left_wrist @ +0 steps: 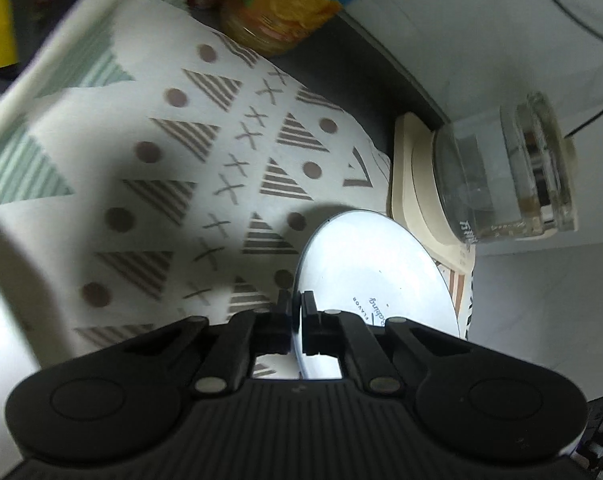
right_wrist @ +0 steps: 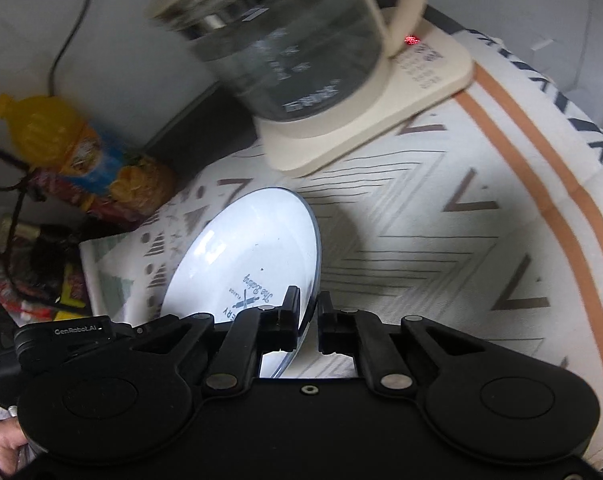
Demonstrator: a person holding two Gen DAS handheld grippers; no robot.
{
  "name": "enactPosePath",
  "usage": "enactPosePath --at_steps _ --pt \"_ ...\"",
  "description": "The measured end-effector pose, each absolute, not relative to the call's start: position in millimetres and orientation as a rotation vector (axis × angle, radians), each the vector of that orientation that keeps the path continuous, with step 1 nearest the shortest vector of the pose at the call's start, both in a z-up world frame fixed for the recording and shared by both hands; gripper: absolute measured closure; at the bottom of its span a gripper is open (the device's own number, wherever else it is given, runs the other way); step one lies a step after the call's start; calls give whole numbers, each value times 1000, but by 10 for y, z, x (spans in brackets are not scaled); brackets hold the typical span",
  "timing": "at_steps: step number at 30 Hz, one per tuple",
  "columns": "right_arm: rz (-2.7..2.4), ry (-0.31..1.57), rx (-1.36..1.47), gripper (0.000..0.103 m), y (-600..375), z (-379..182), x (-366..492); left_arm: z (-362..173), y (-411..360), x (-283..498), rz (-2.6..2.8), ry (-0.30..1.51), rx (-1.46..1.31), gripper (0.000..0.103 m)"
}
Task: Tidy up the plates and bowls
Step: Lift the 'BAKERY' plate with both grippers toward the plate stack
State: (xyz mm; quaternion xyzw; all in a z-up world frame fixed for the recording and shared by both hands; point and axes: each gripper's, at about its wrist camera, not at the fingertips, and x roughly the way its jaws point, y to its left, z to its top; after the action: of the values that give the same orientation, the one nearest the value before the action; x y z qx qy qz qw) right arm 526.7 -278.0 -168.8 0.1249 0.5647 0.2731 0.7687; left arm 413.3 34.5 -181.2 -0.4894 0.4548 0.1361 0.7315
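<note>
White plate (left_wrist: 365, 264): tilted, off the cloth (left_wrist: 149, 168), rim between both sets of jaws.
Left gripper (left_wrist: 300, 312): clenched on plate rim.
Right gripper (right_wrist: 309, 312): clamped on opposite rim.
Kettle (right_wrist: 285, 40): beyond jaws, on tabletop.

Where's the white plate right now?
The white plate is off the patterned cloth, held by its rim between both tongs, left tongs and right tongs, just in front of the glass kettle on its cream base.
</note>
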Motion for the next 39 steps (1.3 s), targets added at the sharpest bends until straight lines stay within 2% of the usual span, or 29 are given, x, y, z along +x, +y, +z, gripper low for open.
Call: enactPosePath --at_steps 19,39 --pt "869 1212 173 94 -2148 -1450 4754 -1493 748 2998 427 844 -1133 102" --pt "1066 1200 38 93 -1609 -1383 4122 -1432 932 1992 596 793 -1174 101"
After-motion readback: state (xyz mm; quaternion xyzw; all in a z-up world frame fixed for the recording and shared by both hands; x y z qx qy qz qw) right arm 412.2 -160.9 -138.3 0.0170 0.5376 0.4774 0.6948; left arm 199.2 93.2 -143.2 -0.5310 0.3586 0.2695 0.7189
